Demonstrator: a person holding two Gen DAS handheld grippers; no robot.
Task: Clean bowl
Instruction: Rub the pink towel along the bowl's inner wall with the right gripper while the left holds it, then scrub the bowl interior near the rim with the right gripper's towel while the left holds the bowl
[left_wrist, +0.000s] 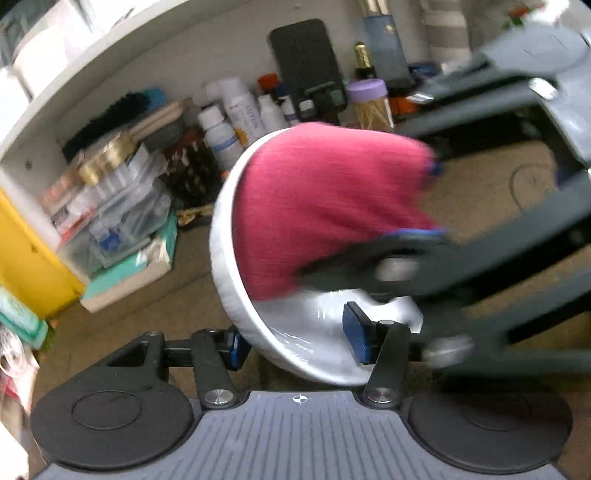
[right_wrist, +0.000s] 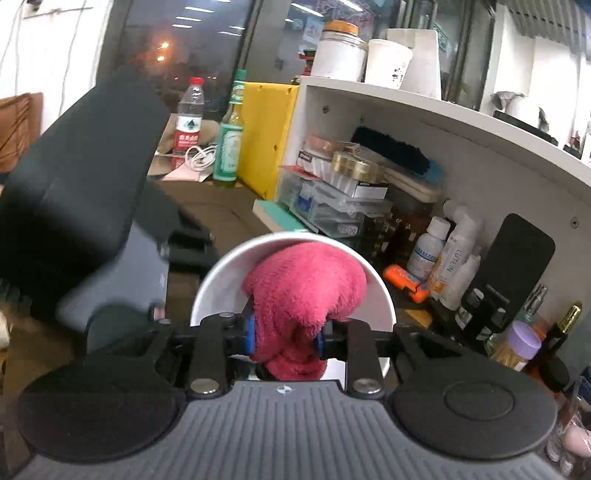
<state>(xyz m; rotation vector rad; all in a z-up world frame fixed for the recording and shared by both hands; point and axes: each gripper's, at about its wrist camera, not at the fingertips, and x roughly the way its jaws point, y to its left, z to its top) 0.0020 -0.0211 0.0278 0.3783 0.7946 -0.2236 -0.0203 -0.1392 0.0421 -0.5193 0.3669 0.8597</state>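
Left wrist view: left gripper (left_wrist: 299, 343) fingers pinching the white bowl's (left_wrist: 229, 229) wall, one blue pad (left_wrist: 357, 336) inside the rim, the other outside and low at the left. Bowl tipped on edge beyond the fingertips, mouth turned toward the right. Red cloth (left_wrist: 325, 199) filling most of the bowl's inside, with the right gripper (left_wrist: 436, 201) blurred, coming in from the right.

Right wrist view: right gripper (right_wrist: 285, 338) fingers clamped on the red cloth (right_wrist: 306, 284), folds bulging forward past the pads into the bowl (right_wrist: 218, 280) straight ahead. Cluttered shelf (right_wrist: 443, 122) behind, above the desk (right_wrist: 207, 206).

Best done, probably, by keeping the bowl steady, pressing the cloth wad against the inner wall, and sweeping round in circles, down to the bottom. Worth watching: too hard a push could lever the rim out of the pinch.
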